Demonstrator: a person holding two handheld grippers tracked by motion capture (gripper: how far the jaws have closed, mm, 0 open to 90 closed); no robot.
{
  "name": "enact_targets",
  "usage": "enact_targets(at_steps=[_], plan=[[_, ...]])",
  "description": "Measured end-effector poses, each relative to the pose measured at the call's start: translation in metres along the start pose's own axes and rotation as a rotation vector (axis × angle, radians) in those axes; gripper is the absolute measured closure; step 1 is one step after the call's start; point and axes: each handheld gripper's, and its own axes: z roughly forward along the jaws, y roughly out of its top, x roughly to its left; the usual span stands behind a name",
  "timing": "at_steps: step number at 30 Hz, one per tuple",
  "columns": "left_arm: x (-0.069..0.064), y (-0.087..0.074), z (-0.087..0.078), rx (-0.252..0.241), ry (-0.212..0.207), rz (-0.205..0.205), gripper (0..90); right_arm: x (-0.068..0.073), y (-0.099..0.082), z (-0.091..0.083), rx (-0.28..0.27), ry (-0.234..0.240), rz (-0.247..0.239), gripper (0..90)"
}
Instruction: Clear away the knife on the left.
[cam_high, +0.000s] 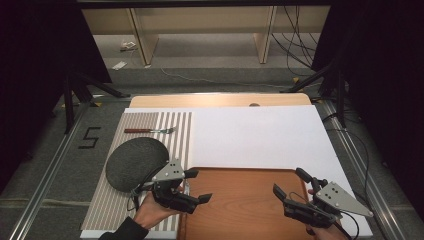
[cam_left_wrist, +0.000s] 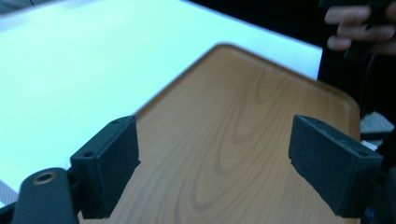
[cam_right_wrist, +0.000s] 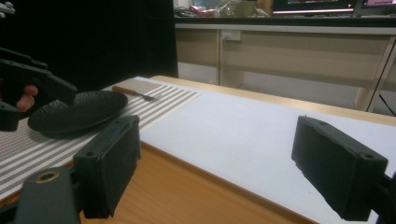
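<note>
- My left hand (cam_high: 150, 210) comes in from the bottom edge, sleeve at the wrist, wrapped around the left gripper (cam_high: 198, 186), which points to the right and a little forward over the near left corner of the wooden tray (cam_high: 240, 200).
- Its jaws stand wide apart with nothing between them; in the left gripper view I see bare tray grain in the gap (and the other hand's fingers (cam_left_wrist: 355, 30) far off at the top right).
- Just behind and to the left of that gripper lies the dark round plate (cam_high: 134, 161) on the striped mat (cam_high: 150, 130), touching nothing of mine as far as I can tell.
- Farther out beyond the plate, a fork (cam_high: 150, 130) with a reddish handle lies across the mat, well apart from both grippers.
- The right gripper (cam_high: 289, 182) sits over the tray's near right part, angled forward and to the left, its grey plate tilted outward.
- Its jaws are also spread, empty; along them the right gripper view shows the white board (cam_right_wrist: 261, 135) ahead, with the plate and fork off to its left.
</note>
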Motion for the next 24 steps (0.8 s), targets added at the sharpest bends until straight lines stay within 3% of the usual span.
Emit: enact_targets(at_steps=[2, 9, 17, 24], plan=[[0.000, 0.000, -0.003, -0.038, 0.005, 0.000, 15.4, 0.000, 0.000, 0.000, 0.000, -0.001, 0.000, 16.5], [0.001, -0.002, -0.011, -0.098, 0.029, 0.012, 15.5, 0.000, 0.000, 0.000, 0.001, -0.001, 0.001, 16.5], [0.002, -0.006, -0.018, -0.164, 0.035, -0.022, 15.5, 0.000, 0.000, 0.000, 0.002, -0.004, -0.002, 16.5], [0.000, -0.010, -0.023, -0.183, 0.060, -0.026, 15.5, 0.001, 0.001, 0.000, 0.005, -0.002, -0.006, 16.5]])
